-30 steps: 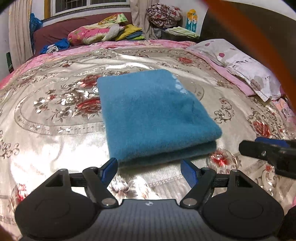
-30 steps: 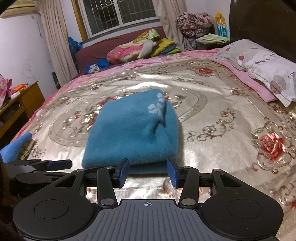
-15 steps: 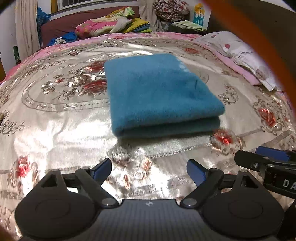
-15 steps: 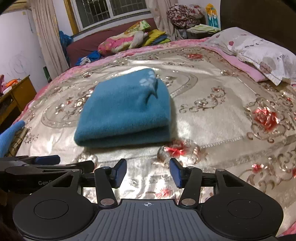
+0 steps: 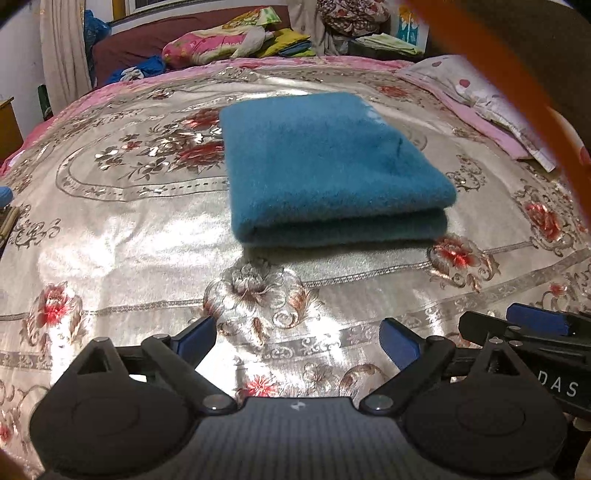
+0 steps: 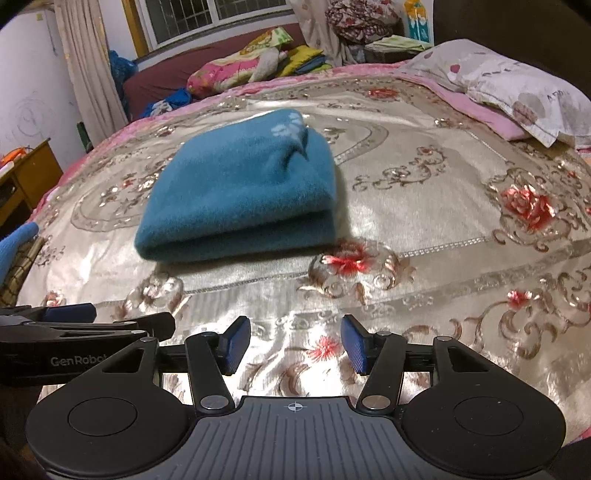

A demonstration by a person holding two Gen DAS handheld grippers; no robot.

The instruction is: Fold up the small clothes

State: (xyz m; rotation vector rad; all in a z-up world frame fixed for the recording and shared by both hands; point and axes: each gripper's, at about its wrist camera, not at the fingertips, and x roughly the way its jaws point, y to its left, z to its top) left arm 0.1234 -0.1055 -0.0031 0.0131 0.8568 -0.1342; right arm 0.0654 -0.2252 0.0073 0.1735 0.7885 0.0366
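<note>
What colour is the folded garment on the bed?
Teal blue, with a small pale print near its far corner; the folded garment shows best in the right wrist view.

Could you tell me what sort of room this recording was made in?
Most likely a home bedroom: a bed with a shiny floral bedspread, a pillow at its head, and a curtained window behind.

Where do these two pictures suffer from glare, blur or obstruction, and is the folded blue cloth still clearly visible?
Left wrist view: strong glare on the shiny bedspread, a blurred orange band crossing the upper right, edges curved by the fisheye lens; the folded blue cloth is clear. Right wrist view: glare on the bedspread near the right claw; the cloth is slightly soft, its white print smeared.
</note>
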